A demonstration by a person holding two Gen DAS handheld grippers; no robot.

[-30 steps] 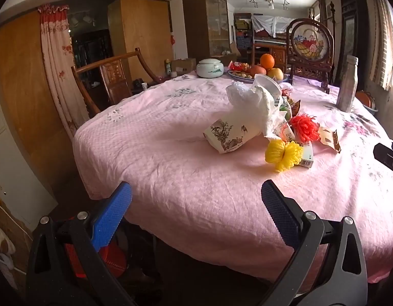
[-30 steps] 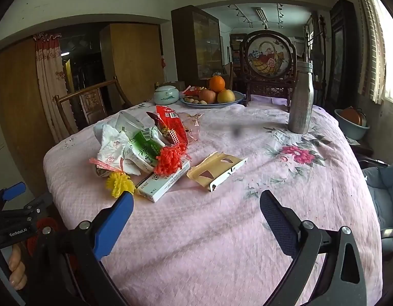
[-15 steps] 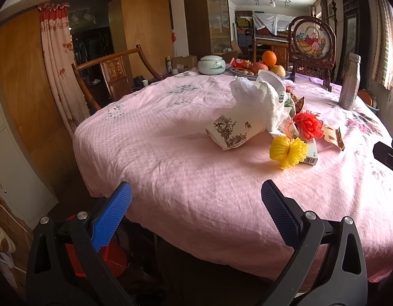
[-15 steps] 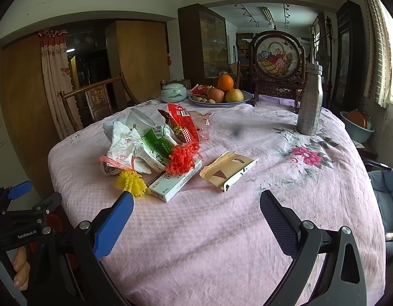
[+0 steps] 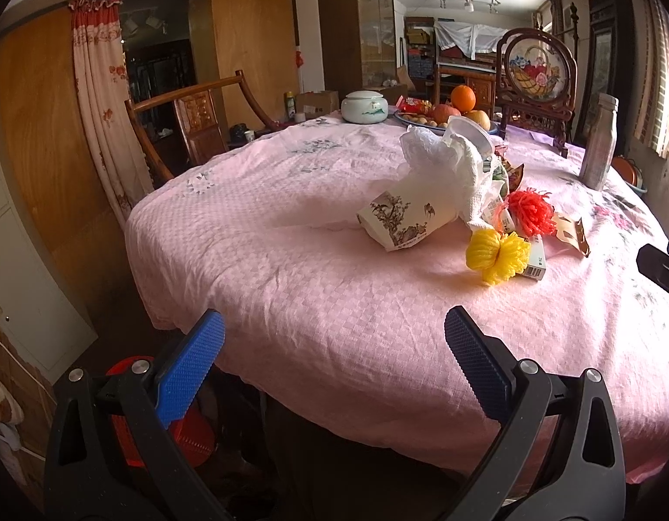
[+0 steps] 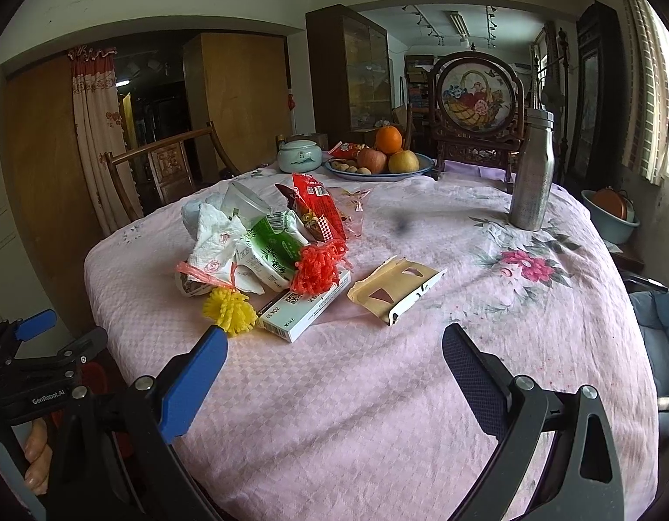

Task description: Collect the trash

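trash (image 6: 273, 256) sits heaped mid-table on the pink tablecloth (image 6: 378, 412): crumpled white paper (image 5: 447, 165), printed paper cup (image 5: 399, 221) on its side, green carton (image 6: 273, 252), red snack wrapper (image 6: 317, 204), red mesh puff (image 6: 317, 265), yellow mesh puff (image 6: 230, 310), flat white box (image 6: 304, 304), torn tan card (image 6: 395, 288) lying just beside the heap. left gripper (image 5: 334, 347) hangs at the near table edge, fingers wide apart, nothing held. right gripper (image 6: 334, 351) the same, over bare cloth, short of the pile. nothing collected yet, by the look of it. red bin (image 5: 130, 412), likely the target, on the floor below the left gripper. suggest starting with outliers: yellow puff or box. come in low, straddle one item, close gently so the cloth isn't pinched. steel bottle (image 6: 532, 173) and fruit plate (image 6: 378, 171) stand well apart; leave them.
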